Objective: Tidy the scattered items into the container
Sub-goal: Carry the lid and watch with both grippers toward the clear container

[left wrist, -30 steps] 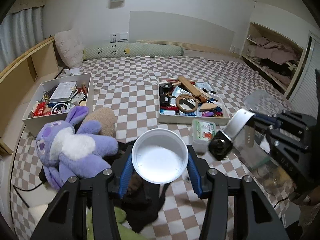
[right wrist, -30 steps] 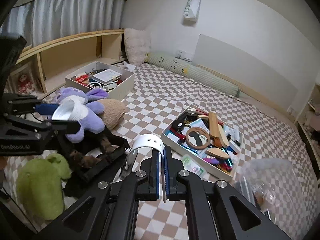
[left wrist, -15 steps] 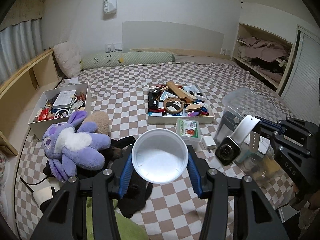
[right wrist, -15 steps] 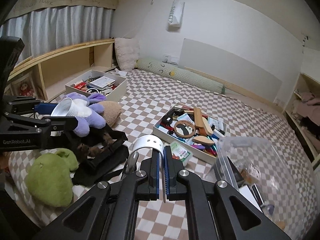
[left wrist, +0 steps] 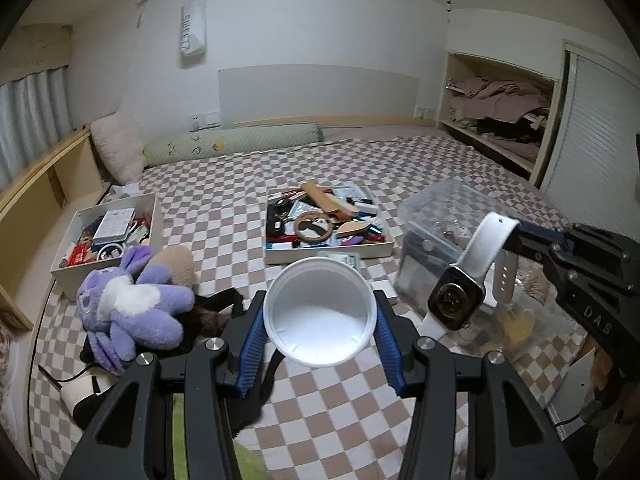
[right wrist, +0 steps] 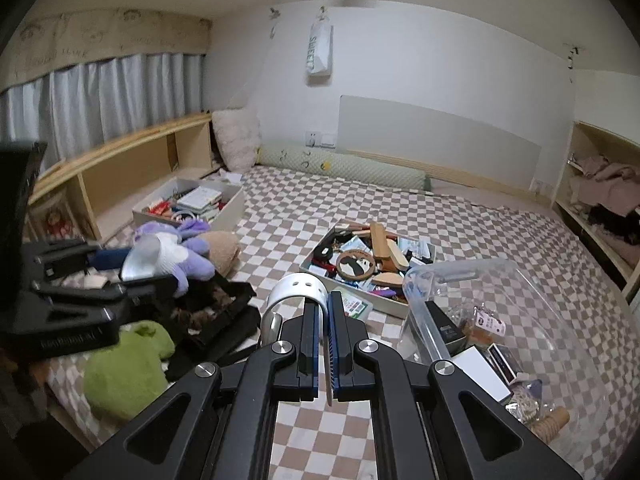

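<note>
We hold the light, thin-walled white cup by its sides in the left gripper, and the right gripper pinches the smartwatch by its limp, slippery strap.

The cup hides the near edge of the small packet behind it; in the right wrist view motion blurs the cup. The watch shows only a curve of white strap in the right wrist view, its face hidden by the tongs. The clear bin is cut off at the right edge; its small contents cannot be told apart. The green plush is mostly hidden by the left tongs. Items in the far white box are too small to tell.
</note>
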